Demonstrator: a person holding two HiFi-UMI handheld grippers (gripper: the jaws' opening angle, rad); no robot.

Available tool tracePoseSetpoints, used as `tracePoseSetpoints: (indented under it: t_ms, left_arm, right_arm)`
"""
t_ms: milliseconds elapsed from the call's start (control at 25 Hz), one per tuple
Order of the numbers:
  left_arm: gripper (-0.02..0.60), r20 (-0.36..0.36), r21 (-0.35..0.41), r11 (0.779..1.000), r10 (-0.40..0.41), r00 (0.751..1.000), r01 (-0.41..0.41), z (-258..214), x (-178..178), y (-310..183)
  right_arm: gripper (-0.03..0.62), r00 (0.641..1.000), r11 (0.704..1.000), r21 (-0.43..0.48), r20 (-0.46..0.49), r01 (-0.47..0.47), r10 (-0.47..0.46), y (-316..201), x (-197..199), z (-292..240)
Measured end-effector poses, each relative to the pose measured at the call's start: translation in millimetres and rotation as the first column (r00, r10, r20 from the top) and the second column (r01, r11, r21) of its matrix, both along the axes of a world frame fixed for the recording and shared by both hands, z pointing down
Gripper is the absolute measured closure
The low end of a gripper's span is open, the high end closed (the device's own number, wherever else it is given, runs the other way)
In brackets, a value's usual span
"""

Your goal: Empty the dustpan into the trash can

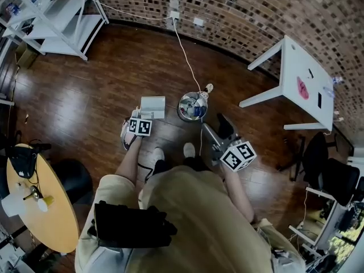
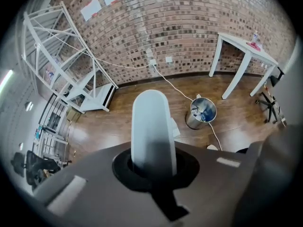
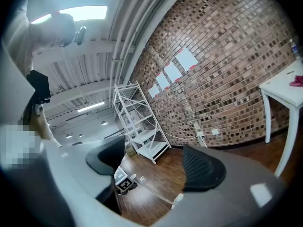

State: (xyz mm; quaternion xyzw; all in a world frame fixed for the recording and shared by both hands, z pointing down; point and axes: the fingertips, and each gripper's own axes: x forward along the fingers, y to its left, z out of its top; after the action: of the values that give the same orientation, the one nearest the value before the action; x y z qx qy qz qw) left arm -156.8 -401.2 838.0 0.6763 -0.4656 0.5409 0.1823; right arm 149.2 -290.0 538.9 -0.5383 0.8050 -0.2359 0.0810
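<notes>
Left gripper (image 2: 152, 170): fingers clamped on white plastic dustpan (image 2: 153, 126) handle, to tip it.
Round steel trash can (image 2: 202, 111): near, right of those fingers.
Right gripper (image 3: 156, 171): fingers half-wide, empty.

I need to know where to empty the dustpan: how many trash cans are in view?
1. The metal trash can stands on the wooden floor, just ahead of the person's shoes; others may be hidden behind furniture.
</notes>
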Motion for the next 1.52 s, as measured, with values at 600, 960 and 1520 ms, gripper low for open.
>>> tracePoseSetpoints:
  t_ms: [600,960,1520]
  left_arm:
    - [0.207,-0.271,-0.024,1.0,-0.02,0.962,0.015,-14,18,39]
    - [0.17,-0.39,0.254,0.965,0.17,0.905,-0.072,-134,27,49]
    - [0.17,-0.509,0.596,0.801,0.314,0.801,0.065,-324,30,34]
  right_arm:
    - [0.226,0.995,0.997,-0.004,0.053,0.08,-0.079,-3,-15,13]
    - [0.226,0.989,0.989,0.053,0.051,0.136,-0.139,-15,-37,3]
    - [0.226,0.999,0.987,0.154,-0.025,0.035,-0.032,-23,-40,-41]
